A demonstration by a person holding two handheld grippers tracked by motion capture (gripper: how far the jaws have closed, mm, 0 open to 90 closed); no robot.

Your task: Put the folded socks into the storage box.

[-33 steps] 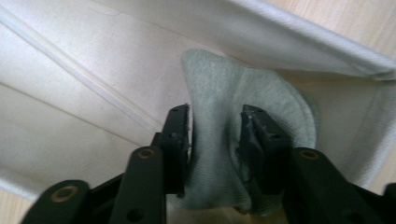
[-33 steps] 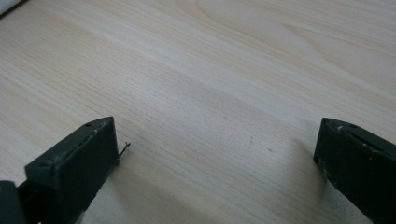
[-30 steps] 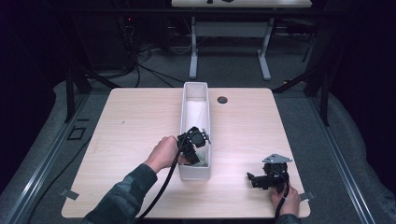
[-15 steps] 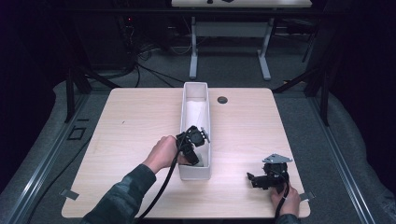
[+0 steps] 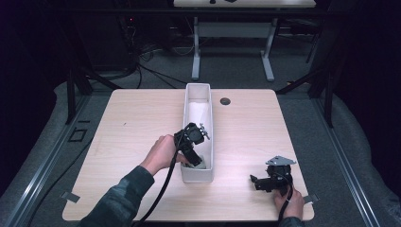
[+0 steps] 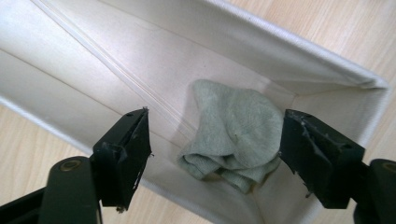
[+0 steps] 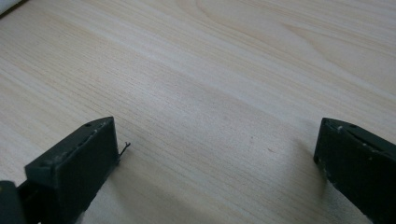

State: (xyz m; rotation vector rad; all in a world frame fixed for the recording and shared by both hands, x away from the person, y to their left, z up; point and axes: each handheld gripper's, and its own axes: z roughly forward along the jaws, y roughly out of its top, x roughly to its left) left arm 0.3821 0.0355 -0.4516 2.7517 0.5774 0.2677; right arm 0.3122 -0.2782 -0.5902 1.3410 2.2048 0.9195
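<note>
Hovering with jaws just opened wide off it, the left gripper [image 6: 215, 154] overlooks a soft, light, floppy sock [image 6: 233, 133] in the bin [image 6: 299, 56], best pinched at its bunched six-o'clock fold, while the right gripper [image 7: 215, 172] rests spread and empty.

Dim room — grey carpet [image 5: 42, 156], white-legged desk [image 5: 231, 47] behind, tangled cables [image 5: 151, 52]

From above our side of the bench [image 5: 142, 118], we look forward and down across its whole top. The left claw's [image 6: 215, 154] camera peers close into the white bin [image 6: 299, 60], also seen from above, while the right claw's [image 7: 215, 163] camera skims low over bare wood.
</note>
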